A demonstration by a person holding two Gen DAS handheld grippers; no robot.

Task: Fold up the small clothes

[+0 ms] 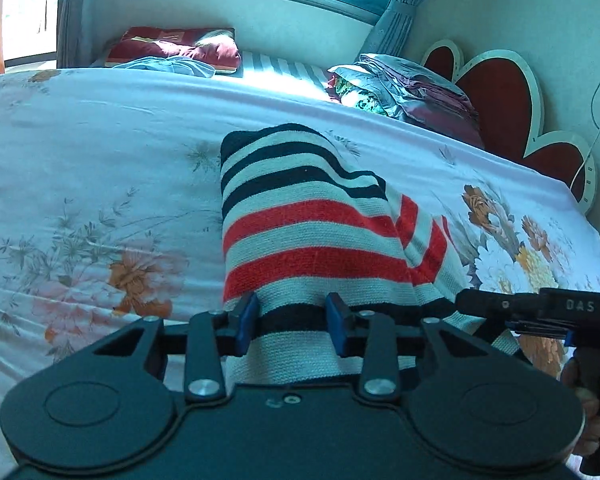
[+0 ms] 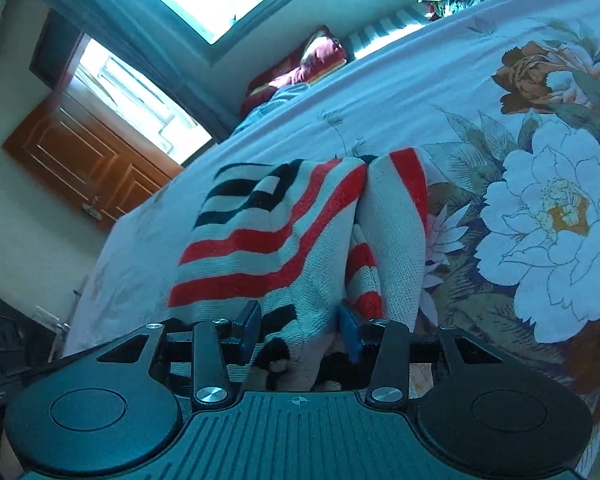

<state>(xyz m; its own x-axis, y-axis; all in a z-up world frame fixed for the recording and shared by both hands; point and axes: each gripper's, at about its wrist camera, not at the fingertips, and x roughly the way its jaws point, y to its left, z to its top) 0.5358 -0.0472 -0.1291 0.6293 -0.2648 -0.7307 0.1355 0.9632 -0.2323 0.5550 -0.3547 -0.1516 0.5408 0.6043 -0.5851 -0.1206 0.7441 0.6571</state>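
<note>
A small knitted garment [image 1: 308, 216] with white, red and navy stripes lies partly folded on the floral bedsheet [image 1: 100, 168]. My left gripper [image 1: 294, 320] has its blue pads on either side of the garment's near edge and is shut on it. The right gripper's black body [image 1: 540, 312] shows at the right, beside the garment's right edge. In the right wrist view the same garment [image 2: 284, 240] bunches up between the pads of my right gripper [image 2: 300, 330], which is shut on it. A fold runs up the middle.
A dark red pillow [image 1: 172, 48] and blue cloth lie at the far side of the bed. Folded bedding [image 1: 404, 84] is stacked by the red flower-shaped headboard [image 1: 512, 96]. A wooden door [image 2: 84, 160] and window are at left in the right wrist view.
</note>
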